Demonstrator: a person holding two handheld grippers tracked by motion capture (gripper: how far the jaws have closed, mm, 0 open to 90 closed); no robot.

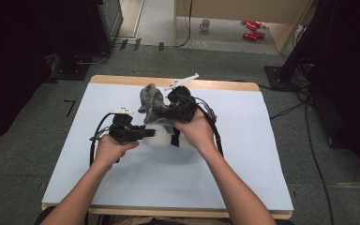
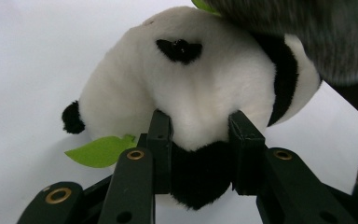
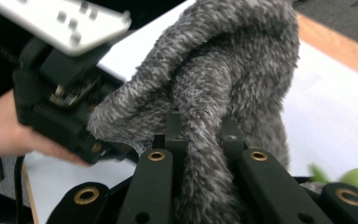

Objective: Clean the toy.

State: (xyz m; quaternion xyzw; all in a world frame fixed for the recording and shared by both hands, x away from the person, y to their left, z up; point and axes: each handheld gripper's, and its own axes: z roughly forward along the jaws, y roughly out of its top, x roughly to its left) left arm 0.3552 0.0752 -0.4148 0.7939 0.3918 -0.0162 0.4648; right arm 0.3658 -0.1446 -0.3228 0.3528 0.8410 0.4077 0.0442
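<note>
The plush panda (image 2: 186, 88) sits just above the middle of the pale blue table (image 1: 243, 183), white and black, with a green felt leaf (image 2: 100, 151) at its side. Over its upper part hangs a grey fuzzy cloth (image 3: 223, 88), perhaps a little garment or blanket, draped against the toy's black band.

The two seem to be held this way so one can be worked against the other: the toy is kept steady from one side while the cloth is lifted from the other. Whether it is going on or coming off I cannot tell.

The left gripper (image 2: 200, 135) is clamped on the panda, its two black jaws pressed into the soft body where the white fur meets a black patch, so the plush bulges between them. The right gripper (image 3: 200, 135) is pinched almost fully together on a fold of the grey cloth, which rises from its jaws in a bunched loop. Both hands meet near the table's centre, grippers close together.
</note>
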